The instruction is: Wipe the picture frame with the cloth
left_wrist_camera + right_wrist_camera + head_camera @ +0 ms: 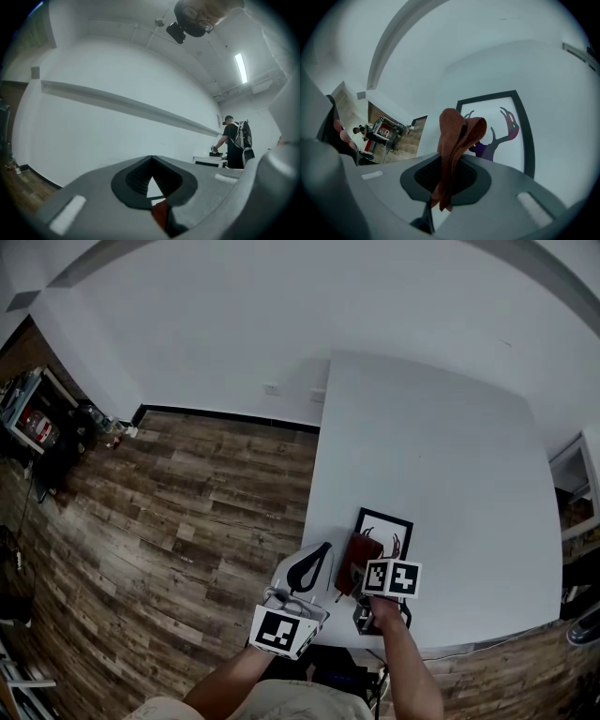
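Beside wooden floor (pixel 187 521), near the white table's (pixel 441 446) near-left corner, the left gripper (pixel 314 563) is clenched on nothing. The nearer right gripper (pixel 450 168) grasps the brown cloth (pixel 457 136) over the flat picture frame (pixel 386 532), whose long axis runs toward the far edge.
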Demonstrator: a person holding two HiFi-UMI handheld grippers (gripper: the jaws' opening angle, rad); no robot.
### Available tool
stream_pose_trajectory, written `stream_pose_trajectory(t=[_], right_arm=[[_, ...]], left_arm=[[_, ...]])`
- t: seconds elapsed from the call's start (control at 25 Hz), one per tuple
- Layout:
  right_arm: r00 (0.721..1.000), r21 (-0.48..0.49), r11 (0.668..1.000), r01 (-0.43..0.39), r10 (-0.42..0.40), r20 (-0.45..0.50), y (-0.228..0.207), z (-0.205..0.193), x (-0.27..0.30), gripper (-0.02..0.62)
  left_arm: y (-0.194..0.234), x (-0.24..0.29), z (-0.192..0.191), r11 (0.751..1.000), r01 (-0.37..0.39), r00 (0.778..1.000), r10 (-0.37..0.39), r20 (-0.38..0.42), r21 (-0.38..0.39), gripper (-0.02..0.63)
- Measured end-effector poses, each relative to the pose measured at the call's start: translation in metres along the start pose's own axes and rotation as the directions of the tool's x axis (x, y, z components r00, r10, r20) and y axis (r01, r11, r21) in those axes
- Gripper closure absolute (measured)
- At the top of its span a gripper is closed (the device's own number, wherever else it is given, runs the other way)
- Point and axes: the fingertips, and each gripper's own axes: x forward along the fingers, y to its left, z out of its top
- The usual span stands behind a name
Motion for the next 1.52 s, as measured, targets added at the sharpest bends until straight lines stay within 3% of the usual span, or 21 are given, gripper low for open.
stream_pose_trajectory(t=[0.44, 1.12, 1.52], right_arm=[[1.000, 0.030, 0.999, 0.017, -0.017, -0.002, -0.015, -0.003, -0.002, 0.534], [0.989, 0.060, 0.988, 0.145, -0.147, 0.029, -0.096, -0.013, -0.059, 0.534], [0.985, 0.042, 0.985, 0.166, -0.167, 0.041, -0.105, -0.014, -0.068, 0.534]], left_arm=[[-0.003, 0.002, -0.001, 1.000, 0.015, 1.000, -0.015, -0.008, 0.002, 0.606], [-0.022, 0.013, -0.006, 0.998, 0.062, 0.998, -0.062, -0.001, -0.010, 0.606], [-0.026, 0.016, -0.010, 0.998, 0.069, 0.997, -0.070, -0.025, -0.011, 0.606]])
